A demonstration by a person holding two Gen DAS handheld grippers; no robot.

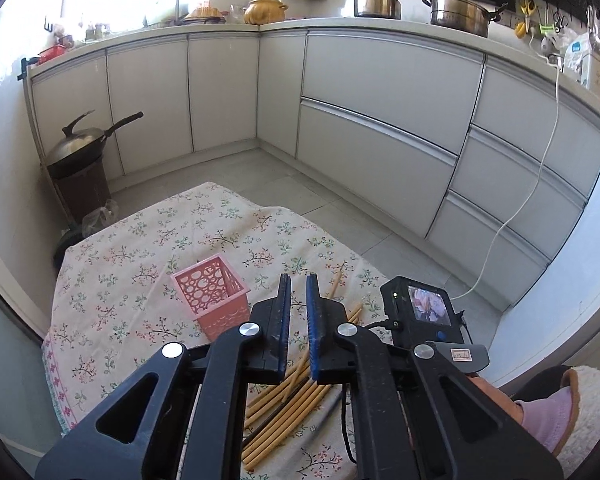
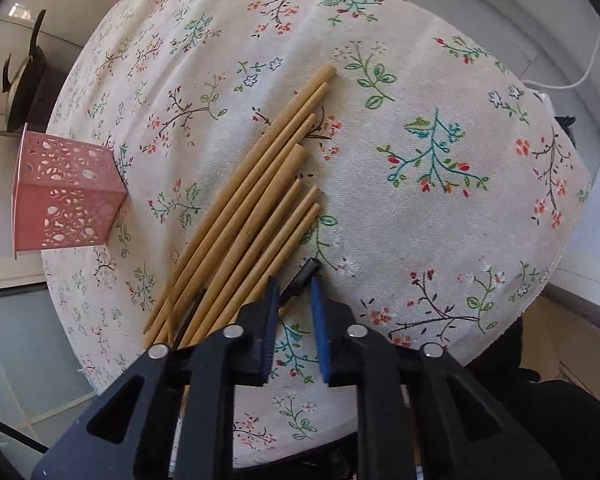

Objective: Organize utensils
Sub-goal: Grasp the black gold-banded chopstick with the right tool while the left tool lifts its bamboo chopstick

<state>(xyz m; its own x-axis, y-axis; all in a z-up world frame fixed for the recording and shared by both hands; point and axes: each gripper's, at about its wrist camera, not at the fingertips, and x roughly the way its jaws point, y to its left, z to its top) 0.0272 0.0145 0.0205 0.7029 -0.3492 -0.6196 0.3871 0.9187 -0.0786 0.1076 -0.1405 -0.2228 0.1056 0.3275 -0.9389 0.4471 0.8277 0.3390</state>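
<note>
The bamboo chopsticks [image 2: 244, 216] are lying in a loose fan on the floral tablecloth [image 2: 440, 120], thick ends pointing to the far right and thin ends converging toward the near left in the right wrist view; at least seven pale sticks are showing there. A dark chopstick [image 2: 306, 274] is lying just right of the bundle, its blunt end poking up between the pads of the right gripper [image 2: 296, 280]. The right gripper is pointing steeply down at the cloth with its jaws drawn in close around that dark stick; the pads appear to be pressing on it. The pink perforated holder [image 1: 212, 300] is standing upright on the cloth to the left of the chopsticks and apart from them, and no chopsticks are showing in it. The left gripper [image 1: 299, 280] is hovering above the bundle with its blue-edged jaws nearly together and nothing between them. In the left wrist view the right gripper's body is showing at the right, its small screen [image 1: 430, 304] lit and a small label [image 1: 462, 355] on its handle carrying writing too small to read. A sleeve [image 1: 548, 420] is showing at the near right. Farther off, grey cabinets [image 1: 380, 92] are lining the walls, a kettle [image 1: 376, 0] and a steel pot [image 1: 460, 14] are sitting on the counter, and a wok [image 1: 80, 148] is resting on a stand at the far left.
</note>
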